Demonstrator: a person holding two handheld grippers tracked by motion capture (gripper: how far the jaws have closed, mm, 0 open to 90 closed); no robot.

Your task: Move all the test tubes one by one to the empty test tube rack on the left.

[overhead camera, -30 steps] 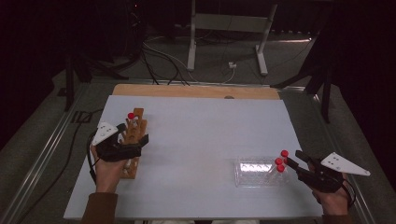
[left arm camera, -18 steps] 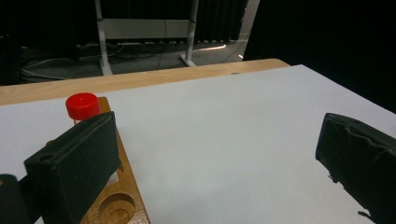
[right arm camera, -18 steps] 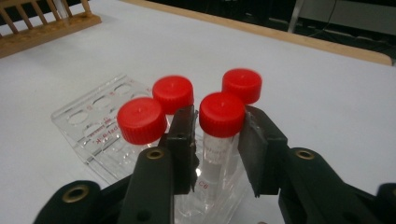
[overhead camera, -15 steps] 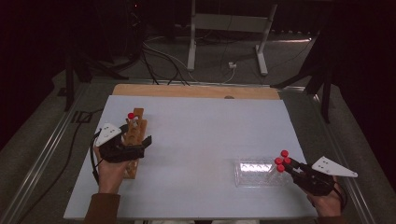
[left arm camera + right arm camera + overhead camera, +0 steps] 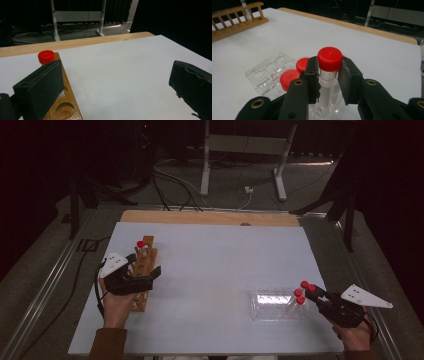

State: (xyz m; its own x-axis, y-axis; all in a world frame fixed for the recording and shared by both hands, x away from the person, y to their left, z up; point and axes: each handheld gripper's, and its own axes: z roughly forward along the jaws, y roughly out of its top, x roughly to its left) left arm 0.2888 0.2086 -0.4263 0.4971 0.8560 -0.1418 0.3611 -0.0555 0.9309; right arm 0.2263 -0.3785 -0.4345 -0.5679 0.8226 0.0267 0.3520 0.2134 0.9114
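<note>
Held tube [image 5: 327, 82] bottom hidden behind fingers; wooden rack [image 5: 63, 105] cut off.

A white-topped table [image 5: 215, 270] carries a wooden rack [image 5: 142, 270] and a clear rack [image 5: 272, 304].

High view looks down over the table [image 5: 210, 270]; 2 close tong-mounted views share its white top.

We see a matt white surface [image 5: 220, 270], smooth like laminate, with a bare wooden strip at twelve o'clock. The wooden rack [image 5: 142, 265] at nine o'clock looks sanded and lightly varnished. The clear rack [image 5: 272, 304] at four o'clock is glossy transparent plastic. The tube [image 5: 327, 82] is clear plastic with a smooth red plastic cap; the right gripper [image 5: 329, 80] is matt black plastic.
</note>
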